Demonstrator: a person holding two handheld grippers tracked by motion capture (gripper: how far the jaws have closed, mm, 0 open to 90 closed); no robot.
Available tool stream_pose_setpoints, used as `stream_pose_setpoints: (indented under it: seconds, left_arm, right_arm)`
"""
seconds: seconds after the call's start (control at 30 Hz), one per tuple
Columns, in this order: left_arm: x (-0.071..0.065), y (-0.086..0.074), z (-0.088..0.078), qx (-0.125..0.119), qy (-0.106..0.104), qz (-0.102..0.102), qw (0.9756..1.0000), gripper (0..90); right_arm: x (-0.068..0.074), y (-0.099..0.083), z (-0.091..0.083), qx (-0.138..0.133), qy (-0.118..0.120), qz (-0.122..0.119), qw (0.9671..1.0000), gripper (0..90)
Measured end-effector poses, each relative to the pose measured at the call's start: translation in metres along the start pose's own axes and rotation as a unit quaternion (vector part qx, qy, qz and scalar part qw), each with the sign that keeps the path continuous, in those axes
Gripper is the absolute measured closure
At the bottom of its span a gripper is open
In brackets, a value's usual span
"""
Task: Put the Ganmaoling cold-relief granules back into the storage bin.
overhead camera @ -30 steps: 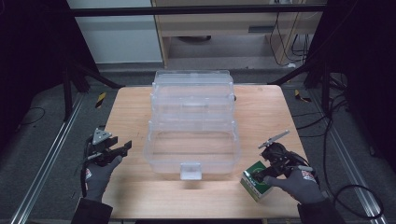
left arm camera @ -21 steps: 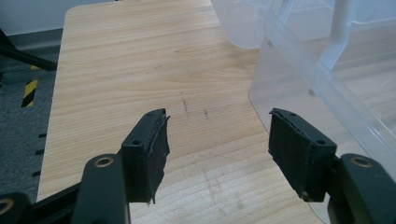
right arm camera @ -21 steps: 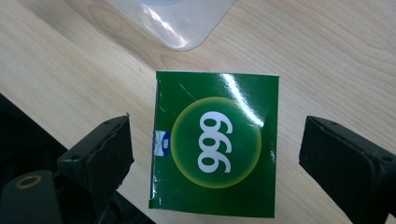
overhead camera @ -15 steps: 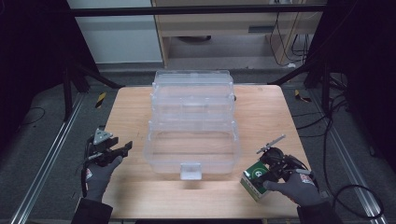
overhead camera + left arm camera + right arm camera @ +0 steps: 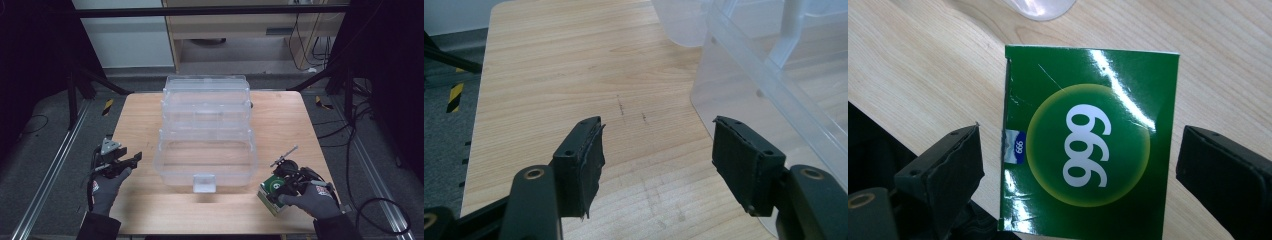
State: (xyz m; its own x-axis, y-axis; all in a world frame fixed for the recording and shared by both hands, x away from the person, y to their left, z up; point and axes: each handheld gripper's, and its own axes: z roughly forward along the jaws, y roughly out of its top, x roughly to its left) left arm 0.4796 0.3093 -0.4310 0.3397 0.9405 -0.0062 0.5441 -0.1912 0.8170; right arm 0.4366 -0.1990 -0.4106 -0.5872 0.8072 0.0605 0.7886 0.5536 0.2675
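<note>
The right tool (image 5: pixel 283 176) sits at the lower right of the high view, held in a gloved right hand (image 5: pixel 309 198) and tipped down over a green box (image 5: pixel 271 192) that lies flat on the wooden table (image 5: pixel 280 120) near its front edge. In the right gripper view its jaws are spread wide, one at the lower left and one at the lower right of the frame, with the green box (image 5: pixel 1088 145) between them; the jaw on the frame's right is clear of the box, while the one on the left stands just beside the box's edge, and whether it touches cannot be told. The box's glossy top bears a yellow-green disc with white "999" lettering. The left tool (image 5: pixel 126 162) is at the lower left of the high view, held in the gloved left hand (image 5: pixel 106 186) above bare table, well apart from the green box. In the left gripper view its jaws are likewise spread with nothing between them but wood grain, and the wall of a clear plastic storage box (image 5: pixel 774 75) fills the upper right of the frame. In the high view that clear storage box (image 5: pixel 207 131) stands in the middle of the table, between the two tools, its tiers stepped open towards the front edge.
</note>
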Motion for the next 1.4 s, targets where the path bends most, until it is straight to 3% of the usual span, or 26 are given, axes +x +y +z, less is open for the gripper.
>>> stream_pose_setpoints:
  seconds: [0.57, 1.2, 1.23, 1.37, 1.4]
  left_arm:
    - [-0.002, -0.001, 0.003, 0.007, -0.002, 0.003, 1.0, 36.3]
    - [-0.003, -0.002, 0.005, 0.012, -0.003, 0.006, 0.9999, 36.3]
    - [-0.003, -0.002, 0.005, 0.012, -0.003, 0.007, 0.9999, 36.2]
    - [-0.002, -0.002, 0.005, 0.011, -0.002, 0.004, 0.9999, 36.3]
    - [-0.002, -0.002, 0.005, 0.011, -0.002, 0.005, 0.9999, 36.3]
  right_arm:
    - [-0.005, 0.004, 0.013, 0.023, 0.004, 0.0, 0.9997, 13.5]
    - [-0.004, 0.008, 0.013, 0.045, 0.0, 0.014, 0.9989, 17.3]
    - [-0.003, 0.008, 0.012, 0.047, 0.0, 0.02, 0.9987, 17.5]
    - [-0.006, 0.007, 0.01, 0.04, 0.009, 0.008, 0.9991, 17.8]
    - [-0.004, 0.007, 0.008, 0.042, 0.01, 0.015, 0.999, 17.8]
